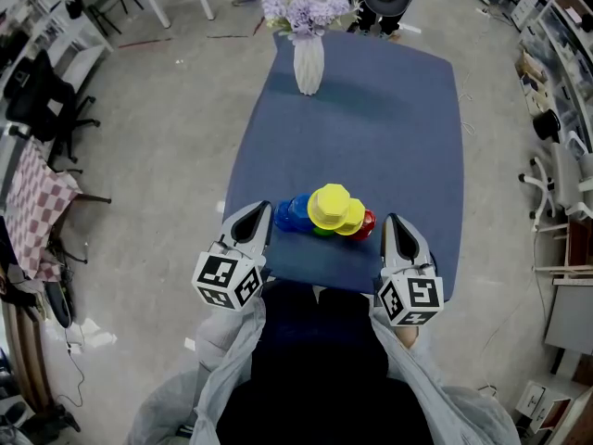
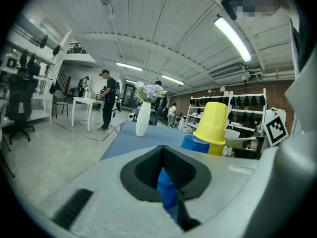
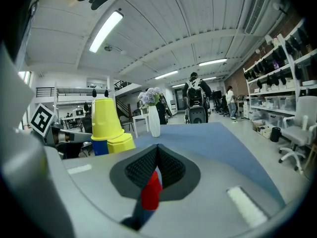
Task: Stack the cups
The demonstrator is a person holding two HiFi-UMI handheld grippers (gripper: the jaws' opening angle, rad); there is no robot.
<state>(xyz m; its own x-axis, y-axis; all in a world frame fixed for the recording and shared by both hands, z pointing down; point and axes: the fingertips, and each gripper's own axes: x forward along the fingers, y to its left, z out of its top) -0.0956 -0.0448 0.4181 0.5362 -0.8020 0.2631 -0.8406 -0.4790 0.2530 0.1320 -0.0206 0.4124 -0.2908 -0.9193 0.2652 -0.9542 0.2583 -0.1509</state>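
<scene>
Near the front edge of the table, close to the body: a tight cluster of cups. Topmost, a yellow cup, mouth down, perched over a blue cup. Beside it and lower, a second yellow cup. At the right end a red cup, and at the front a sliver of green cup. Well beyond, at the far end, a vase of flowers.

Just left of the blue cup, the left gripper, jaws pressed together, pads meeting in a ridge, only a strip of blue showing through the slit beneath them. Just right of the red cup, the right gripper, likewise closed, a strip of red in its slit. No sure grip on either cup to be made out; tips beside the cups, touching or not unclear.

Flanked evenly, then. From the left gripper, cluster ahead and to the right; from the right gripper, ahead and to the left. Long axes of the cups vertical. Nearer the blue: left. Nearer the red: right. Probably calls for spreading the jaws first, then closing across a cup's side, not from above.
</scene>
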